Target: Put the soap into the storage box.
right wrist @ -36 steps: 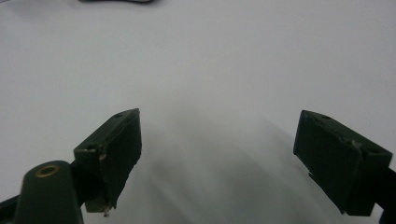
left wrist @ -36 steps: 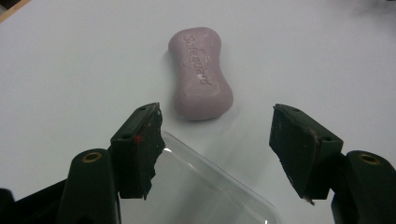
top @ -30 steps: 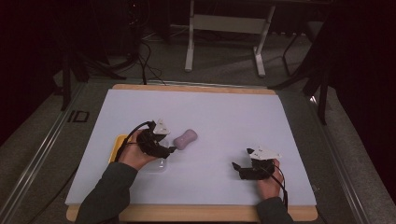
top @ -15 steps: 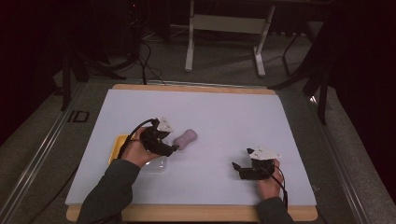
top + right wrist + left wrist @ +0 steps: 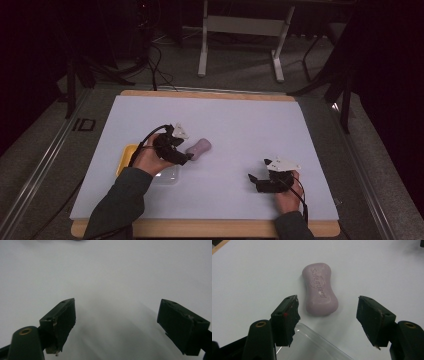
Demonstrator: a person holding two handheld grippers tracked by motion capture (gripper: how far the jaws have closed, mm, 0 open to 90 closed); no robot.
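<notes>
Lying flat on white table sheet: mauve Safeguard soap bar, just ahead of left gripper, near end between jaw tips, touching neither. Jaws wide apart, holding nothing. Clear plastic container rim directly below jaws; yellow lid beside it. Right gripper well apart from soap, jaws spread wide, empty, over bare sheet.

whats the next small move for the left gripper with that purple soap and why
Probably ease the left gripper forward a little so its open jaws straddle the soap bar, then close. In the left gripper view the soap lies flat on the white table, just ahead of the jaw tips and between their lines, untouched. The clear container's rim sits right under the jaws, so keep low but clear of it.
</notes>
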